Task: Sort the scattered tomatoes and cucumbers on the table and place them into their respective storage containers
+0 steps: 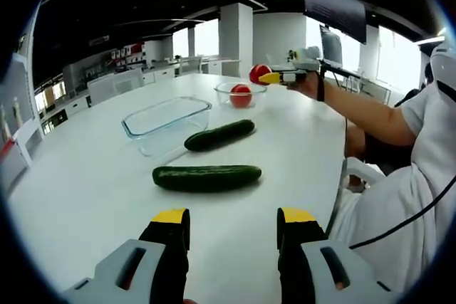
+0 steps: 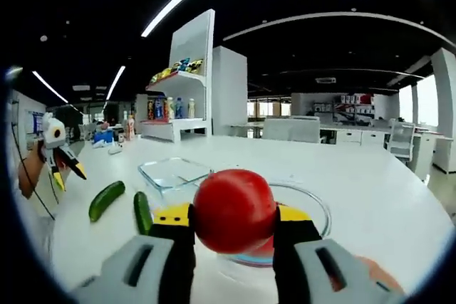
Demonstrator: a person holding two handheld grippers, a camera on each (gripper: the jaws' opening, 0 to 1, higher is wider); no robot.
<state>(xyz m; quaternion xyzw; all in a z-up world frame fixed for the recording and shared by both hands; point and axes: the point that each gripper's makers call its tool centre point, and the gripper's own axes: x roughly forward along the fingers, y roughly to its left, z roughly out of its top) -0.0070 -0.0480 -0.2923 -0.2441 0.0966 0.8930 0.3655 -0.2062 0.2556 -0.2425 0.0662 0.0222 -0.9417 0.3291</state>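
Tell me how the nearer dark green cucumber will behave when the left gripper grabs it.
The nearer dark green cucumber looks rigid, so it should lift without bending. Its round, glossy skin may slip or roll on the smooth white table. The open left gripper should probably grasp mid-length.

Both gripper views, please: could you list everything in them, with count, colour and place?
cucumbers: 2, dark green, lying loose on the table, one nearer the left gripper, the other beside the rectangular container
held tomato: 1, red, between the right gripper's jaws, above the round bowl
tomato in bowl: 1, red, inside the round bowl
rectangular container: 1, clear glass, mid-table, nothing in it
round bowl: 1, clear glass, farther along the table
table: 1, white, under everything
shelf unit: 1, white, behind the table, holding coloured items
left gripper: 1, black with yellow tips, open, over the table's near edge
right gripper: 1, black with yellow tips, shut on the held tomato
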